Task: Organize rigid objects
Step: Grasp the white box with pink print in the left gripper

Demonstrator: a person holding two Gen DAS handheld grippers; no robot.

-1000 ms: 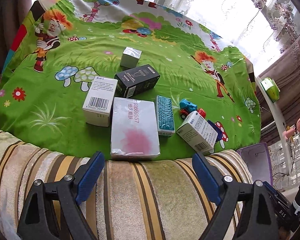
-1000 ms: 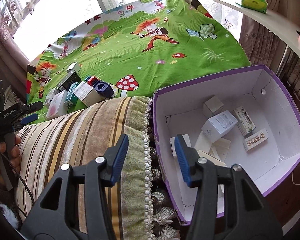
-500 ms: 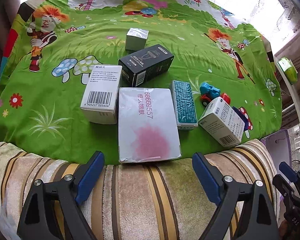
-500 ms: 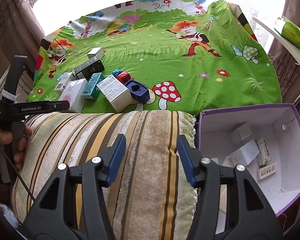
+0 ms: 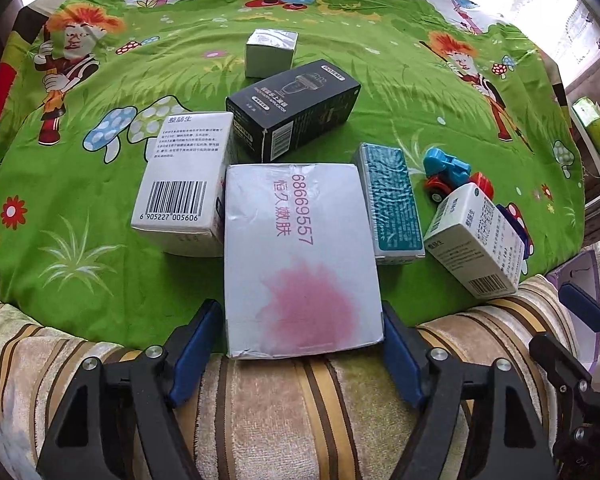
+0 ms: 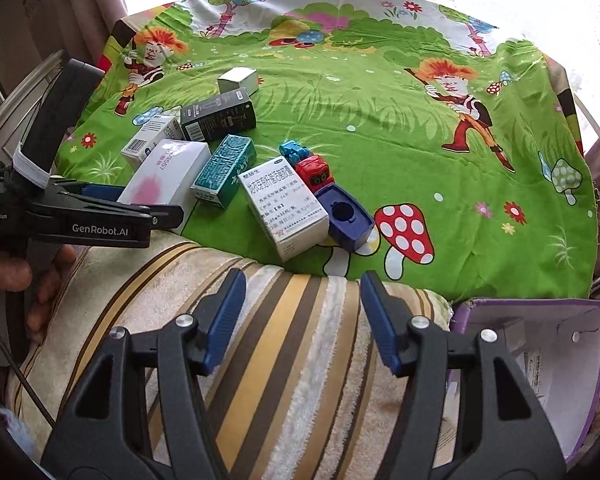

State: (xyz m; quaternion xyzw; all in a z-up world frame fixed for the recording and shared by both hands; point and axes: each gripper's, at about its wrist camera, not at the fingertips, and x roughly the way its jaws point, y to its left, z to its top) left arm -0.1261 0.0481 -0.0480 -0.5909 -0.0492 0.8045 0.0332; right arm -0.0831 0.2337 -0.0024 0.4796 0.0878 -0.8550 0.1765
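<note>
The left gripper [image 5: 302, 344] points steeply down at a flat white carton with a pink blot [image 5: 300, 260], its matte card face printed with pink digits. Its blue padded fingers [image 5: 194, 346] flank the carton's near corners and are closing on it; whether the pads press the card yet cannot be told. The carton lies on a glossy green cartoon-print cloth [image 5: 380, 92] that covers the surface, at the edge where a plush striped cushion [image 5: 284, 408] in cream, brown and gold begins.

Touching the carton's left side is a white box with a barcode [image 5: 182, 184], and beyond them lies a long black box [image 5: 296, 110]. Behind that stands a small silvery cube box [image 5: 270, 52]. To the carton's right lies a narrow teal box with an embossed texture [image 5: 392, 204], then a tilted white medicine box [image 5: 476, 240], with a blue and red plastic toy car [image 5: 452, 174] just behind it.

The right gripper [image 6: 302, 320] hovers over the striped cushion with nothing between its blue fingers [image 6: 224, 320], which are spreading apart. Ahead of it a dark blue moulded block with a round hole [image 6: 346, 218] leans against the medicine box. At lower right sits a purple-rimmed cardboard box [image 6: 540, 364] with white walls, holding a few small cartons.
</note>
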